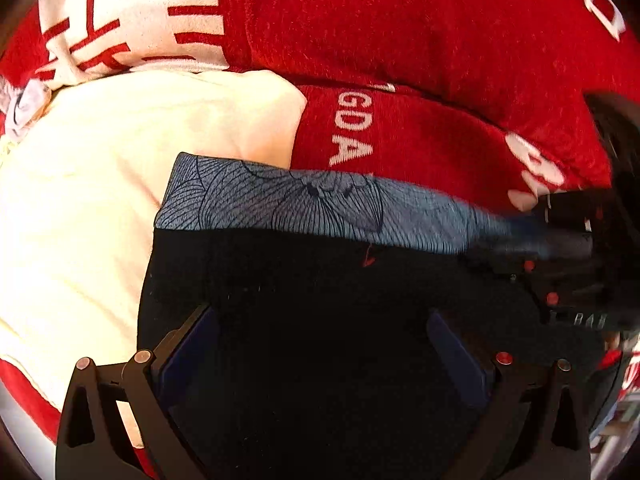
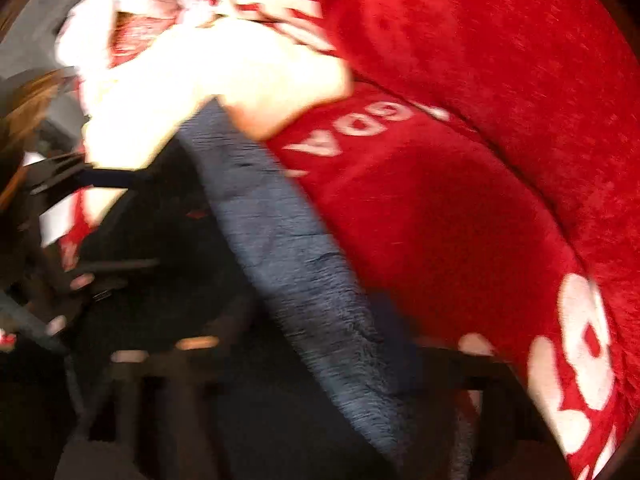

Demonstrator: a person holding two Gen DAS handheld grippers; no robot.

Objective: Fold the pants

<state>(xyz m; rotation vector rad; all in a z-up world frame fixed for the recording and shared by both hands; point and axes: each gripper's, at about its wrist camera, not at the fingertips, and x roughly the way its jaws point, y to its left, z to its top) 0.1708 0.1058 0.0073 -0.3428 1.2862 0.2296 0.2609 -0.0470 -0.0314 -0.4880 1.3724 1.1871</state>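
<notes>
Black pants point(image 1: 320, 300) with a blue-grey flower-print waistband point(image 1: 312, 204) lie on a red blanket point(image 1: 440, 40). My left gripper point(image 1: 320, 352) is open, its two fingers spread wide over the black cloth. My right gripper shows in the left wrist view at the waistband's right end point(image 1: 568, 232); whether it is shut there is blurred. The right wrist view is motion-blurred: the waistband point(image 2: 288, 240) runs diagonally, black cloth point(image 2: 160, 280) left of it, and the right gripper's fingers point(image 2: 192, 344) are dark smears. The left gripper point(image 2: 60, 176) shows at its left edge.
A cream cloth point(image 1: 100, 200) lies left of the pants over the blanket. The blanket has white lettering point(image 1: 352, 128) and a white patterned patch point(image 1: 132, 12) at the back left. A grey surface point(image 2: 24, 40) shows at far left in the right wrist view.
</notes>
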